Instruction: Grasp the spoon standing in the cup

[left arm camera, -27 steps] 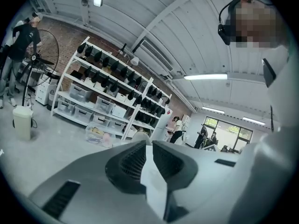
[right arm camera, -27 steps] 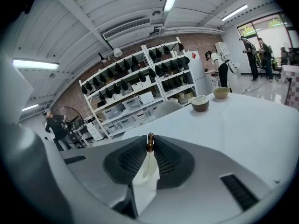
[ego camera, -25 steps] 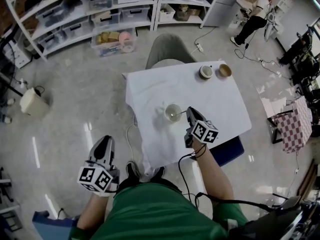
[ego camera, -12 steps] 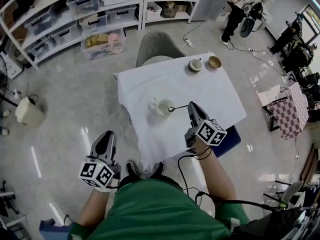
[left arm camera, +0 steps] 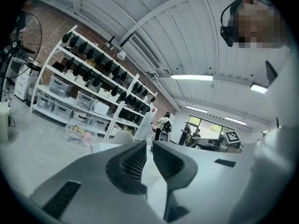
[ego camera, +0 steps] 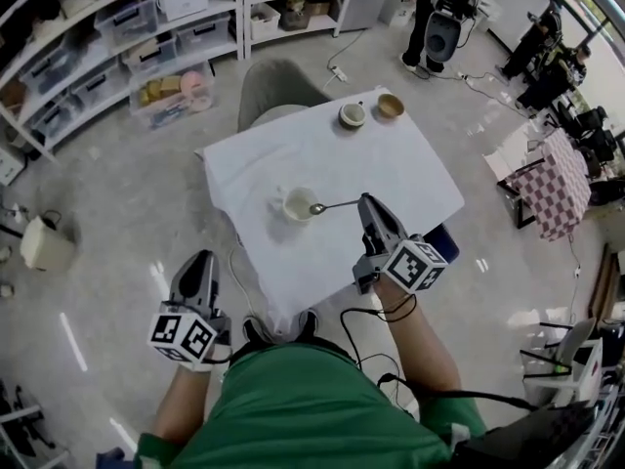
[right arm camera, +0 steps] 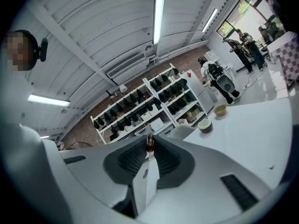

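A white cup [ego camera: 297, 203] stands near the left side of the white-clothed table [ego camera: 400, 169]. My right gripper [ego camera: 364, 203] is shut on the handle end of a metal spoon [ego camera: 333, 206], which lies nearly level in the air. Its bowl hangs just right of the cup's rim, outside the cup. In the right gripper view the spoon [right arm camera: 149, 149] shows edge-on, pinched between the pads. My left gripper [ego camera: 202, 259] hangs over the floor left of the table, its jaws drawn together with nothing between them.
Two small bowls [ego camera: 352, 114] [ego camera: 391, 106] stand at the table's far edge, with a grey chair [ego camera: 273, 84] behind it. Shelves with bins [ego camera: 146, 27] line the back wall. A checkered cloth [ego camera: 555, 179] and people are off to the right.
The spoon stood in the cup a second ago. My right gripper has drawn it out and to the right. The left gripper has kept its place.
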`<state>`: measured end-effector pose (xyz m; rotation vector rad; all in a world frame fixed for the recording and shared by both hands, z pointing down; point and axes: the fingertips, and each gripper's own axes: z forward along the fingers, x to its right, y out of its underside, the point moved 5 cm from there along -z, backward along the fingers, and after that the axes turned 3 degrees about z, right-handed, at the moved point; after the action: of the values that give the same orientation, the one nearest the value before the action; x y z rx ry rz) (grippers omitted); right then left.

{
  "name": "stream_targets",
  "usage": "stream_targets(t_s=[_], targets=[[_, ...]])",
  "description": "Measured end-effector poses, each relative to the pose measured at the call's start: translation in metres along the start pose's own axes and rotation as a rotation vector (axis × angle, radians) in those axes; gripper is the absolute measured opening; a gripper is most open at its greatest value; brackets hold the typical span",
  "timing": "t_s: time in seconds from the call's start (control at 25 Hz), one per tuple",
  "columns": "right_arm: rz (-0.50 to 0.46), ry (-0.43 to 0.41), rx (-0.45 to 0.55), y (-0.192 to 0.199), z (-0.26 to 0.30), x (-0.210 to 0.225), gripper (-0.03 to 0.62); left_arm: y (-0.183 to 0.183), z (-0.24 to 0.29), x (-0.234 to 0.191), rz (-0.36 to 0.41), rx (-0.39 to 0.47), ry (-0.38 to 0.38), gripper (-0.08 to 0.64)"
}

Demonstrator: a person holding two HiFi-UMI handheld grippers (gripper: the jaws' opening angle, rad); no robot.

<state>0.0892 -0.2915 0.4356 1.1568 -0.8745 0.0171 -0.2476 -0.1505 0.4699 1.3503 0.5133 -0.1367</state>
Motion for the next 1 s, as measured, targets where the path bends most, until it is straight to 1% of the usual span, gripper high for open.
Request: stream_targets(t_s=[0.24, 0.52, 0.72, 1.0], targets=[[0.034, -0.020, 0.077, -0.019, -0.028, -0.012, 0.064, -0.001, 0.009, 0.008, 0.006, 0.003, 0.027, 0.049], [0.066, -0.031, 0.159, -0.034, -0.052, -0.026, 0.064, -0.002, 0.012, 0.010, 0.006, -0.005, 0.038, 0.049], [0.040, -0.047, 0.178, -0.040, -0.061, -0.033, 0.064, 0.004, 0.014, 0.011, -0.006, -0.019, 0.034, 0.049], [0.024, -0.085, 0.193, -0.050, -0.068, -0.038, 0.064, 0.005, 0.024, 0.018, -0.002, -0.014, 0.036, 0.049]])
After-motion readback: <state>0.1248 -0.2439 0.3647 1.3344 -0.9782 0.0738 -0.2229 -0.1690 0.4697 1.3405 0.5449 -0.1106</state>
